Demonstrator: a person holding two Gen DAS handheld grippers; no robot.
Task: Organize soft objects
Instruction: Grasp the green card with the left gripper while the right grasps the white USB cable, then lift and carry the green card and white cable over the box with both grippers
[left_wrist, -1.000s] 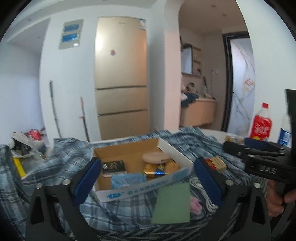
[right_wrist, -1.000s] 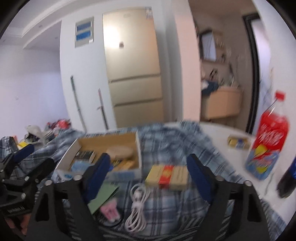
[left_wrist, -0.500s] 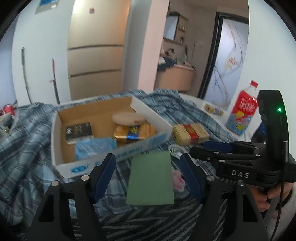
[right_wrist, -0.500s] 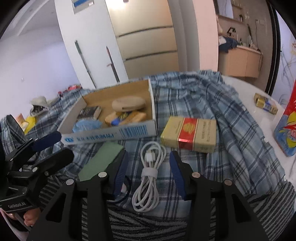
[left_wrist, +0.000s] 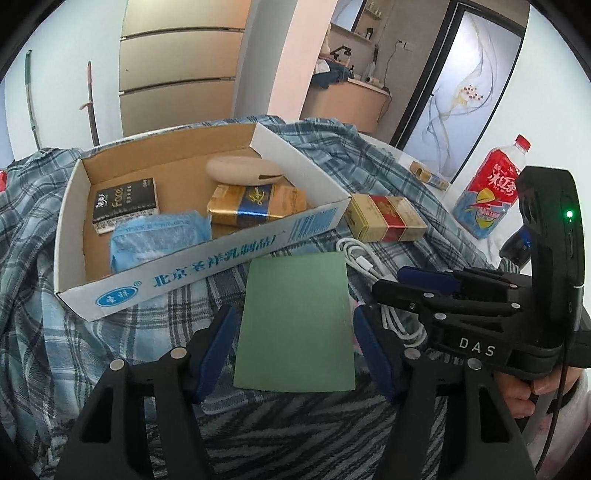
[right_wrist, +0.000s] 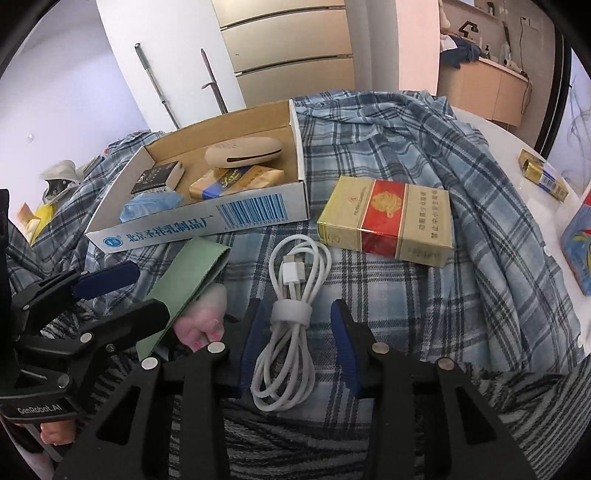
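Observation:
A flat green card (left_wrist: 295, 321) lies on the plaid cloth in front of an open cardboard box (left_wrist: 207, 266). My left gripper (left_wrist: 291, 347) is open, its fingers on either side of the card's near half. A coiled white cable (right_wrist: 291, 325) lies to the right of the card. My right gripper (right_wrist: 295, 343) is open around the cable's banded middle. A pink soft item (right_wrist: 203, 314) peeks from under the card. The box holds a blue plastic pack (left_wrist: 159, 236), a black pack (left_wrist: 125, 203), a gold-blue pack (left_wrist: 255, 203) and a beige case (left_wrist: 243, 171).
A gold-red cigarette carton (right_wrist: 388, 221) lies right of the box. A red drink bottle (left_wrist: 491, 188) and a small gold-blue pack (right_wrist: 543, 177) stand on the white table at the right. The plaid cloth (right_wrist: 443, 302) covers the work area.
Both grippers moved forward and down toward the cloth. The left now straddles the green card and the right straddles the white cable. Both jaws have narrowed.

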